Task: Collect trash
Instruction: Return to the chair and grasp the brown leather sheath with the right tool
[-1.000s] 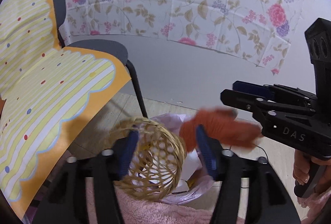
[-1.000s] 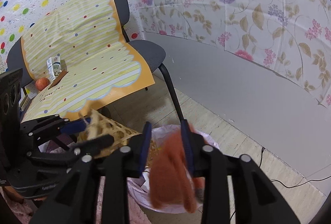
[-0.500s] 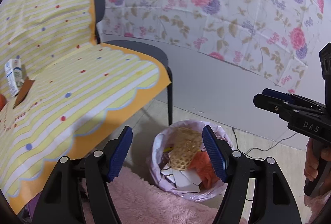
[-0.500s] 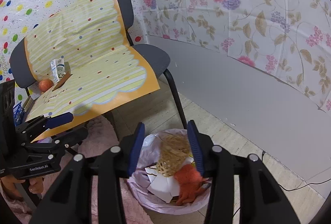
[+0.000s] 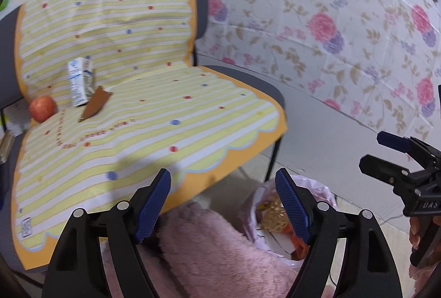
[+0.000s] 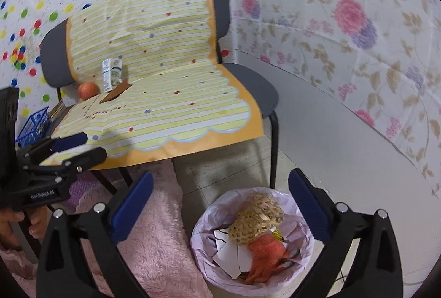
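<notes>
Floral and polka-dot sheeting covers the walls behind a dark grey chair (image 6: 248, 86) draped with a yellow-striped, orange-bordered paper mat (image 6: 165, 94). Left gripper (image 5: 223, 201): blue-padded fingers (image 5: 153, 204) stand wide apart, having just been opening, with nothing between them and touching nothing; they hang above the mat's front edge and a pink fluffy rug (image 5: 215, 251). Right gripper (image 6: 219, 208): fingers (image 6: 306, 207) spread very wide, also just opened, empty, poised over a waste bin lined with a pale lilac plastic bag (image 6: 204, 223). The bin stands on the pale floor just beside the rug and near the chair's front leg. Inside it lie a woven straw-coloured openwork ball (image 6: 256, 218), an orange-red crumpled cloth-like piece (image 6: 264, 254) below and touching it, and white paper scraps (image 6: 231, 256). On the mat, toward the chair's back, remain a small white-and-blue drink carton (image 5: 80, 80) standing upright, a brown flat wrapper-like piece (image 5: 96, 105) touching its base, and a red-orange round fruit (image 5: 42, 108) just beside them. A blue mesh basket (image 6: 33, 127) sits beyond the chair's far side. In the right wrist view the left gripper appears at the left edge, a hand (image 6: 11, 226) on its handle.
</notes>
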A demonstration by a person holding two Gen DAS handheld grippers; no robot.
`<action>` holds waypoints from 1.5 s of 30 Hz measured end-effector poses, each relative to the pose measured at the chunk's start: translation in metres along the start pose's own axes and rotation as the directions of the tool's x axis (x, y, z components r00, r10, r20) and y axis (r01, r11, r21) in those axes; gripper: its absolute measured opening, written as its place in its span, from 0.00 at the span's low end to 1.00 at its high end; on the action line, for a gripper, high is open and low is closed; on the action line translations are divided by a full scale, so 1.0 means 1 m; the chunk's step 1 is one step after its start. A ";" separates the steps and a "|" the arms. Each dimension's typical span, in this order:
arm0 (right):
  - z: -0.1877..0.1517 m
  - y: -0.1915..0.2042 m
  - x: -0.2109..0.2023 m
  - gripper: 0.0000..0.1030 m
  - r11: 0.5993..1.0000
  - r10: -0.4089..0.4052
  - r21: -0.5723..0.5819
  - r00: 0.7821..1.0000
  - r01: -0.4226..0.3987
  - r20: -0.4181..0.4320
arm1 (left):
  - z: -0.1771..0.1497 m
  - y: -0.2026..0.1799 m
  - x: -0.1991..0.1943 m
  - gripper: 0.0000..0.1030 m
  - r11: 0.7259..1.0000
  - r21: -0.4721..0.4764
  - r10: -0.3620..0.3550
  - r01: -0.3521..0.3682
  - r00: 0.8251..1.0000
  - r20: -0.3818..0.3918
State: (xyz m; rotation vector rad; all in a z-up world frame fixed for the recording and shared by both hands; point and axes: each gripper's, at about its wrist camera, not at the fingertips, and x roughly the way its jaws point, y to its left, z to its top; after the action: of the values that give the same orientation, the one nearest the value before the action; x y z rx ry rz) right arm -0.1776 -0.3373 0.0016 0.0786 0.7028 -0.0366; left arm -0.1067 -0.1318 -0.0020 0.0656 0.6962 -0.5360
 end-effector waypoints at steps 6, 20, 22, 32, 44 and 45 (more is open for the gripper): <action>0.020 0.030 0.018 0.93 0.995 0.076 -0.067 0.997 -0.075 0.014 | 0.005 0.051 -0.014 0.76 0.987 -0.080 0.139 -0.137 0.990 0.022; 0.072 0.114 0.085 0.61 0.966 0.213 -0.149 0.977 -0.210 0.002 | 0.004 0.165 -0.041 0.76 0.888 -0.249 0.401 -0.388 0.916 0.002; 0.079 0.130 0.094 0.56 0.962 0.216 -0.168 0.976 -0.214 -0.003 | 0.003 0.176 -0.041 0.76 0.875 -0.264 0.419 -0.407 0.908 -0.012; 0.108 0.194 0.152 0.58 0.947 0.263 -0.183 0.965 -0.262 -0.023 | 0.013 0.226 -0.035 0.84 0.845 -0.259 0.473 -0.467 0.880 -0.041; 0.145 0.239 0.241 0.64 0.954 0.238 -0.159 0.964 -0.255 -0.115 | 0.030 0.256 -0.018 0.85 0.817 -0.310 0.497 -0.486 0.866 -0.049; 0.148 0.244 0.249 0.64 0.953 0.237 -0.162 0.963 -0.257 -0.129 | 0.030 0.258 -0.017 0.85 0.815 -0.314 0.498 -0.487 0.866 -0.052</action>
State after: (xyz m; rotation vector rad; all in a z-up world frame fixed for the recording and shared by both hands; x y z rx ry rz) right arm 0.1221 -0.1088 -0.0328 -0.0031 0.7970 0.2728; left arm 0.0266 0.0914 0.0020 -0.0651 0.6931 0.0824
